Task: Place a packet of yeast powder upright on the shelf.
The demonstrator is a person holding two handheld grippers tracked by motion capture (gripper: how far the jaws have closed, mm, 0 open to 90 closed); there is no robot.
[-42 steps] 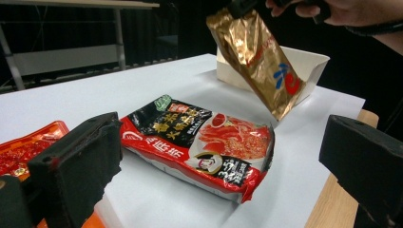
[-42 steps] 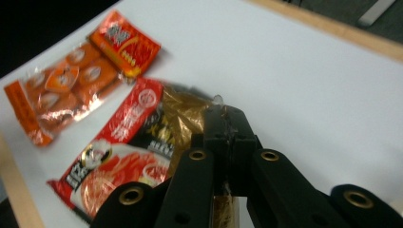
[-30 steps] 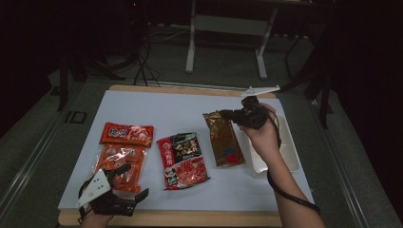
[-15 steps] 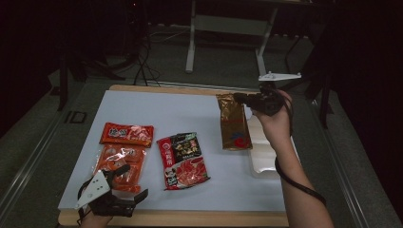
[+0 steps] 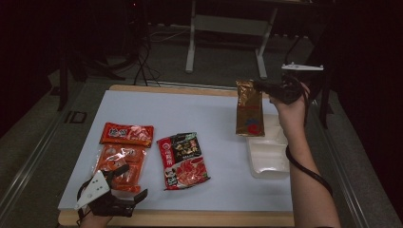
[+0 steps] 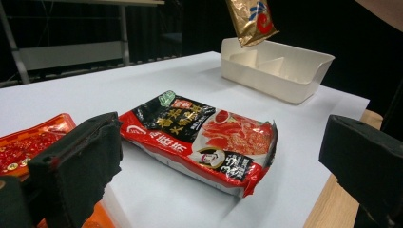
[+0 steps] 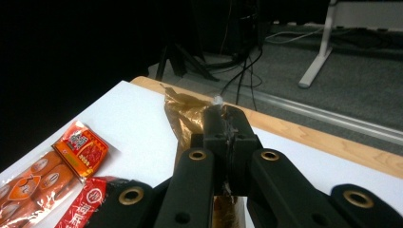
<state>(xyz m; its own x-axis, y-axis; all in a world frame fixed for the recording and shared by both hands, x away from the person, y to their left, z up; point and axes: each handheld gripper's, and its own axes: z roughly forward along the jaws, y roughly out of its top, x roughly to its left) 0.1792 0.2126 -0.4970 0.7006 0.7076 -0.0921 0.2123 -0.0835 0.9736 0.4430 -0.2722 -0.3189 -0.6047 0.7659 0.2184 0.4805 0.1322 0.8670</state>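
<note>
At the upper right of the high view, the right gripper (image 5: 266, 88) pinches the top edge of a gold packet (image 5: 249, 109), which hangs above the white divided tray (image 5: 268, 164). Low at the left, the left gripper (image 5: 124, 186) has its jaws spread, seemingly over the orange sausage pack (image 5: 121, 147), beside the red-and-black packet (image 5: 183, 159).
</note>
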